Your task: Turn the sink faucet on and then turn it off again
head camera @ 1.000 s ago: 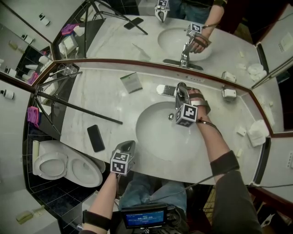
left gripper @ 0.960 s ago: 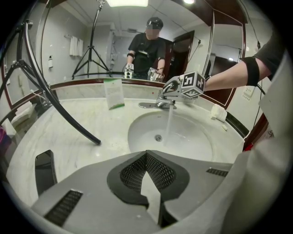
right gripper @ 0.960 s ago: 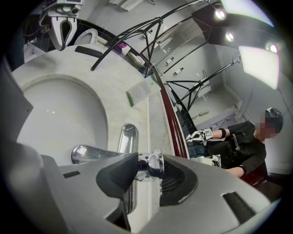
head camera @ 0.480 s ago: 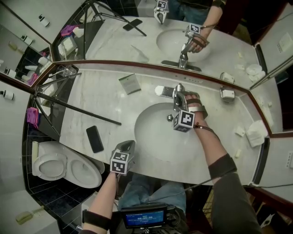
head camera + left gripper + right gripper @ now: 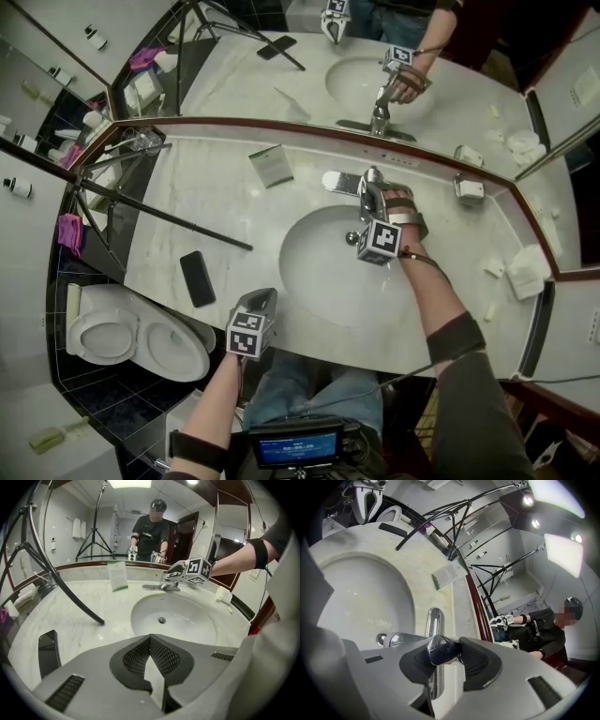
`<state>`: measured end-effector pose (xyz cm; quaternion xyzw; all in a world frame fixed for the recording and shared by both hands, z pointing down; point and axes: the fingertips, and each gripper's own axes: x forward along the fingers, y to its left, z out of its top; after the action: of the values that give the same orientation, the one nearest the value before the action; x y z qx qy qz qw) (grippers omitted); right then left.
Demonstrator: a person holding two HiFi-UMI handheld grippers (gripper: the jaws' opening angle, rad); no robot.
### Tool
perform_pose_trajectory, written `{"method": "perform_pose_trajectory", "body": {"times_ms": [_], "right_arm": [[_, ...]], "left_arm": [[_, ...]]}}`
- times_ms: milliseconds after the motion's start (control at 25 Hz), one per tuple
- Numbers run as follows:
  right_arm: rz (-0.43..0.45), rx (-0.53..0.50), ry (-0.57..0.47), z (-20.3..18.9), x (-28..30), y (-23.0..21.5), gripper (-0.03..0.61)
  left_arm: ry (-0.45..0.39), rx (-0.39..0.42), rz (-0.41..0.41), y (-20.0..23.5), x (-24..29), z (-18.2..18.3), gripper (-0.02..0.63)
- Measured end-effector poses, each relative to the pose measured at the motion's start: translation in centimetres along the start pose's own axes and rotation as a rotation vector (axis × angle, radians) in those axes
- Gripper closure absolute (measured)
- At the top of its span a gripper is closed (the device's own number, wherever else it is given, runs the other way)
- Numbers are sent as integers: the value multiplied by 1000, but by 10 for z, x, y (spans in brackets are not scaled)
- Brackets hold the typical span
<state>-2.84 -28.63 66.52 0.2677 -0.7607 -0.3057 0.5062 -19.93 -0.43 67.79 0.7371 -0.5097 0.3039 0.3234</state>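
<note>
Marble table (image 5: 187, 202) fills this bathroom corner under a wide mirror (image 5: 244, 84), with the oval sink basin (image 5: 314, 286) sunk in its middle. The chrome faucet (image 5: 336, 182) stands at the basin's back edge, just below the mirror, and no stream shows from it. The right hand-held gripper (image 5: 371, 195) pinches the rounded end of the faucet lever (image 5: 440, 648) between its pads. The left hand-held gripper (image 5: 263, 300) hangs at the table's front edge, jaws pressed together on nothing. Because the lever is smooth chrome held only at its tip, a skewed lift could let it slide out of the pads. Too hard a swing could open the flow fully and splash the table.
</note>
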Motion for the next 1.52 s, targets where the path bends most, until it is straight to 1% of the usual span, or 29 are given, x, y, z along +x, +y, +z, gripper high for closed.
{"method": "perform_pose_trajectory", "body": {"times_ms": [120,360,520,720,880,1080,1240,1400,1520], "right_arm": [[3,-7,9,0,0,0,454],[45,5,41,-4,-3,10,453],[54,-13,59,-5,-6,11,454],[67,9,75,-4,-16,14,454],[67,87,70,-2,-31,16,454],[98,121,79,-6,-54,23,457],[90,229,99,-20,-82,24,525],[82,358,133,-38,-118,20,553],[83,415,143,-52,-138,18,566]], "left_arm": [[-3,-8,11,5,-5,-5,612],[-17,-21,24,9,-16,-8,612],[-29,-21,30,10,-22,-7,612],[-42,-25,30,8,-29,-5,612],[-47,-21,27,6,-35,-4,612],[-54,1,18,4,-38,3,612],[-60,22,3,-2,-36,11,612],[-67,49,-16,-10,-37,20,612],[-77,69,-25,-13,-35,26,612]]}}
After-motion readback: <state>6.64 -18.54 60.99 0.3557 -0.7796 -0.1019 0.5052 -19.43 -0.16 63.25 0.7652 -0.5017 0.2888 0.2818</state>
